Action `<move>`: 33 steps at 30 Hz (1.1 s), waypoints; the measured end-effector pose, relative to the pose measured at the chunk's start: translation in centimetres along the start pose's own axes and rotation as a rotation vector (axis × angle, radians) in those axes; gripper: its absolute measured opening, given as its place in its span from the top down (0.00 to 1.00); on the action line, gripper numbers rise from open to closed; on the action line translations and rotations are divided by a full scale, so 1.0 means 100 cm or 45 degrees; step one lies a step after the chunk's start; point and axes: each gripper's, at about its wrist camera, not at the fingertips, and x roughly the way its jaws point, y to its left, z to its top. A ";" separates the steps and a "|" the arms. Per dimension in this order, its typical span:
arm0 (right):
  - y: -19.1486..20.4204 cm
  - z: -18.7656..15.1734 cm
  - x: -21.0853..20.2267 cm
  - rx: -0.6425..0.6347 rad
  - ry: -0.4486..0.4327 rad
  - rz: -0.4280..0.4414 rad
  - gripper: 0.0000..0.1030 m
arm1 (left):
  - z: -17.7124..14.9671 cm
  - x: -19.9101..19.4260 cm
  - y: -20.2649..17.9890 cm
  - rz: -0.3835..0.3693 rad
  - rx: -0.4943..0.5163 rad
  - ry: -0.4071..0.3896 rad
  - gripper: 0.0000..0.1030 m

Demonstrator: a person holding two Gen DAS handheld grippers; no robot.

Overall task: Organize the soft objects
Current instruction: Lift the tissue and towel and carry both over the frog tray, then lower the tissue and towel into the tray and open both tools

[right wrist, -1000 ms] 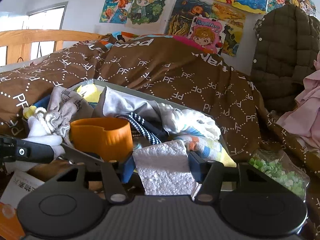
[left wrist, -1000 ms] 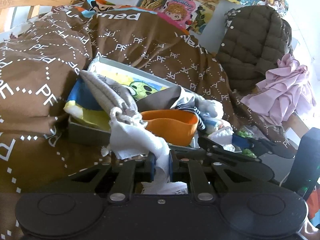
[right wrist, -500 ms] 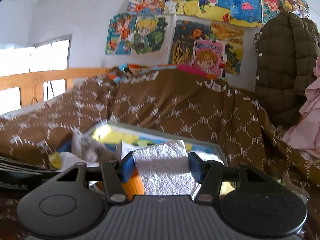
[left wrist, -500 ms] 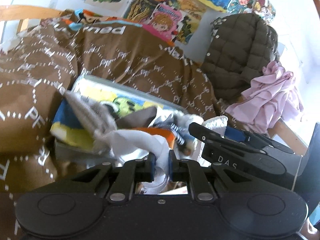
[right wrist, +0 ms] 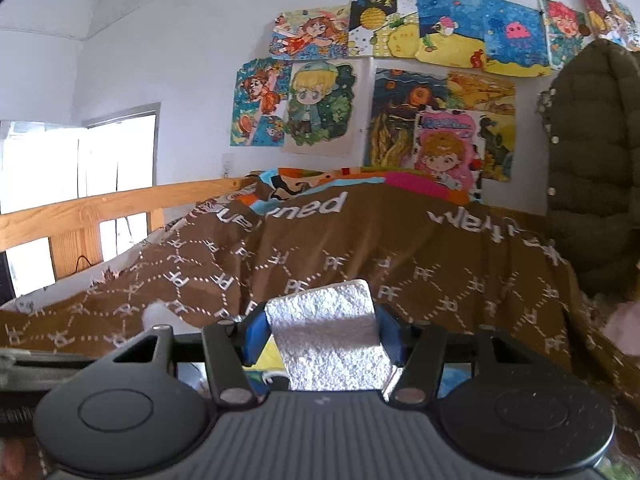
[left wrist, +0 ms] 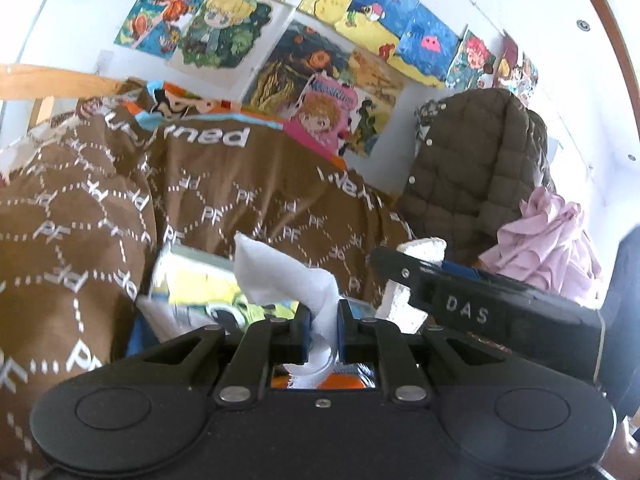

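Observation:
My left gripper is shut on a white cloth, held raised above a grey box of soft items on the bed. An orange item shows just below the fingers. My right gripper is shut on a white foam block, lifted in front of the brown blanket. In the left wrist view the right gripper sits close to the right, with the foam block in it.
A brown patterned blanket covers the bed. A wooden rail runs at left. A brown quilted jacket and pink garment hang at right. Drawings cover the wall.
Both grippers have risen and tilted up, carrying the white cloth and the foam block away from the box. The box contents have dropped mostly out of view.

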 end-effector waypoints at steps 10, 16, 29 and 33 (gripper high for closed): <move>0.007 -0.009 0.059 0.199 0.213 0.049 0.40 | -0.014 0.025 0.046 0.013 -0.086 0.070 0.87; 0.005 -0.022 0.074 0.239 0.309 0.037 0.40 | -0.021 0.033 0.065 0.029 -0.174 0.122 0.87; 0.013 -0.028 0.085 0.210 0.377 0.044 0.40 | -0.027 0.041 0.067 0.082 -0.187 0.190 0.86; 0.015 -0.030 0.086 0.197 0.388 0.049 0.39 | -0.026 0.040 0.064 0.100 -0.168 0.202 0.83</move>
